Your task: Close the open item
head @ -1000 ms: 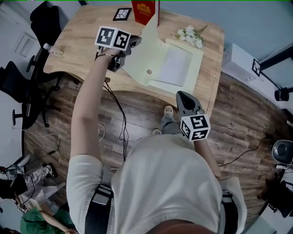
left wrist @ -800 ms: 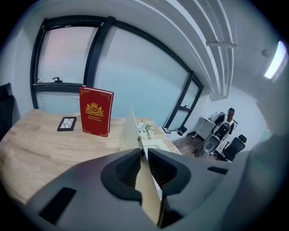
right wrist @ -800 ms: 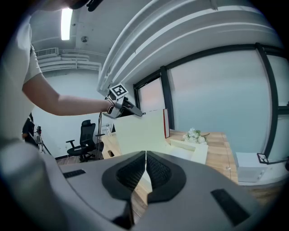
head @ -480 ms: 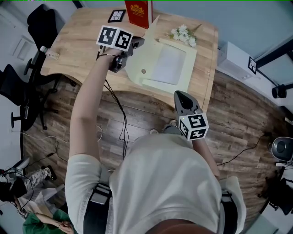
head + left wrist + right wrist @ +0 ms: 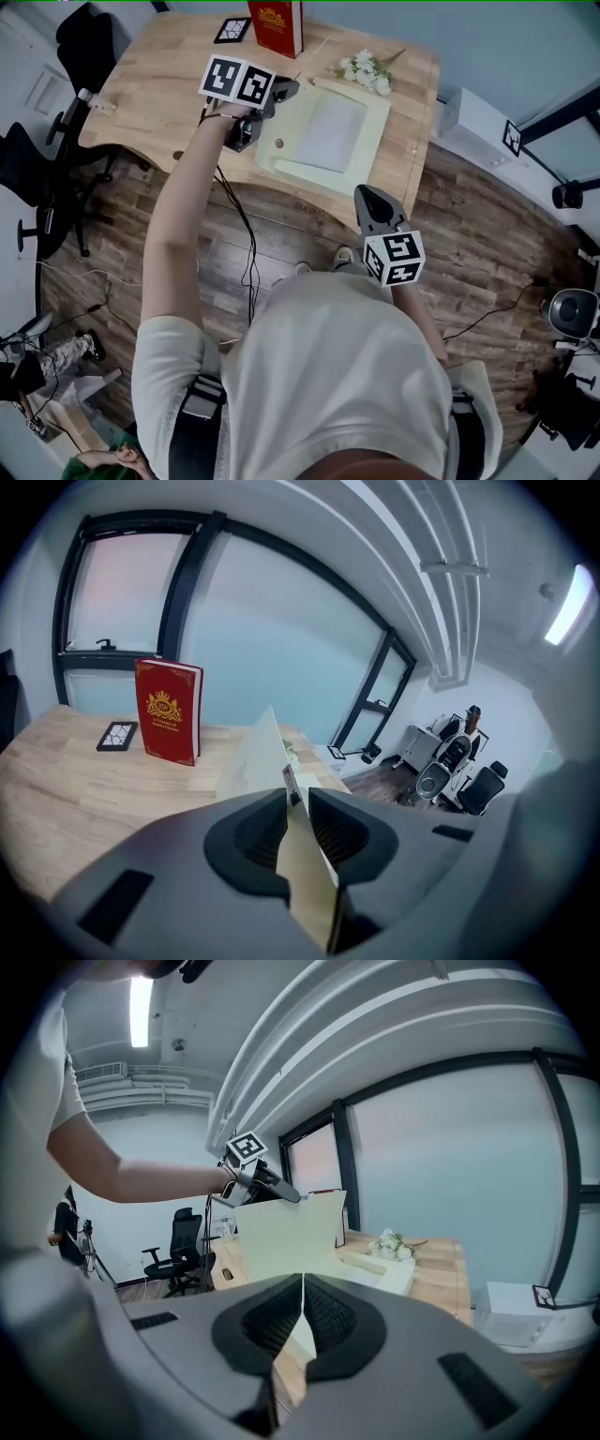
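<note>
Left tongs (image 5: 287,88) are being kept shut on the top edge of the pale yellow lid (image 5: 281,1237), which is being pinched flat between them. Right tongs (image 5: 364,195) are being held closed with nothing in them, in the middle of the frame, out over the wooden floor (image 5: 487,244) and well apart from the tabletop (image 5: 150,103).

A second ago the lid was being held leaning back, out to the upper left of the box. Now it is being stood almost straight up over the left side of the pale yellow box (image 5: 373,141), which is lying flat on the tabletop at the upper middle of the frame. So the lid is being swung the right way, and the closing is judged to be about half done. It is not yet being laid down on the box.

On the red book (image 5: 275,26) at the top of the frame a gold crest is being shown, but its letters are too small to be read. A small red and white tag (image 5: 291,782) on the lid's edge is too blurred to be read.
</note>
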Demonstrator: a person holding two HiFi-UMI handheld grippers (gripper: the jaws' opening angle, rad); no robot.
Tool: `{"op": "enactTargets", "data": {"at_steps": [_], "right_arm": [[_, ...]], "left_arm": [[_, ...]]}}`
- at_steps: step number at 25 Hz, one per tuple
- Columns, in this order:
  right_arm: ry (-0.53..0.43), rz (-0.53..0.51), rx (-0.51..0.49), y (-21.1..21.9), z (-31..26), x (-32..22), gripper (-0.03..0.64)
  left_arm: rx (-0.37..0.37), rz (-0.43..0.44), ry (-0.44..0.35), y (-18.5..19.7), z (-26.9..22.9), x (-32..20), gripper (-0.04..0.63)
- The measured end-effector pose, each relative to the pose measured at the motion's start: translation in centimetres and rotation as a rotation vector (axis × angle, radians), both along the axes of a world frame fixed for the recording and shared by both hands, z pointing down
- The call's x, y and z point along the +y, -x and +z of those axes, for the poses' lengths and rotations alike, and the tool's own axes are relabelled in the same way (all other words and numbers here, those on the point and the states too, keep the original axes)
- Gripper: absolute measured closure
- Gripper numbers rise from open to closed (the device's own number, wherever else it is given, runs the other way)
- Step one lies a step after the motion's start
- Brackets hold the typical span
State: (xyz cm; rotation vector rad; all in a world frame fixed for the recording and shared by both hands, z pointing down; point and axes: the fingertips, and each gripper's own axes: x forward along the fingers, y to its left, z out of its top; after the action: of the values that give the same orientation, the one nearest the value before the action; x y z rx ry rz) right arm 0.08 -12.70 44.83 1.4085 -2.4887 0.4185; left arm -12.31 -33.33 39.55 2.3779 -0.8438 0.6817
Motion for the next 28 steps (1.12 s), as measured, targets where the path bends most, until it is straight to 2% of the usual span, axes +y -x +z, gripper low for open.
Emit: {"op": "enactTargets", "data": {"at_steps": [14,20,28], "right_arm": [[0.0,-0.03,-0.005,-4.0,-0.2,-0.7,0.597],[0.01,-0.05,-0.008,-5.4,0.1,-1.0,0.597],[0.005,-0.074,-0.012,-7.0,0.2,-1.9,0.597]], "left_arm": [[0.043,-0.019,0.02,-4.6,0.8,1.5,0.523],[0.112,-0.034,0.049,-6.6,1.4,2.1,0.512],[0.139,-0.053,0.077,-8.8,2.6,2.7,0.511]]}}
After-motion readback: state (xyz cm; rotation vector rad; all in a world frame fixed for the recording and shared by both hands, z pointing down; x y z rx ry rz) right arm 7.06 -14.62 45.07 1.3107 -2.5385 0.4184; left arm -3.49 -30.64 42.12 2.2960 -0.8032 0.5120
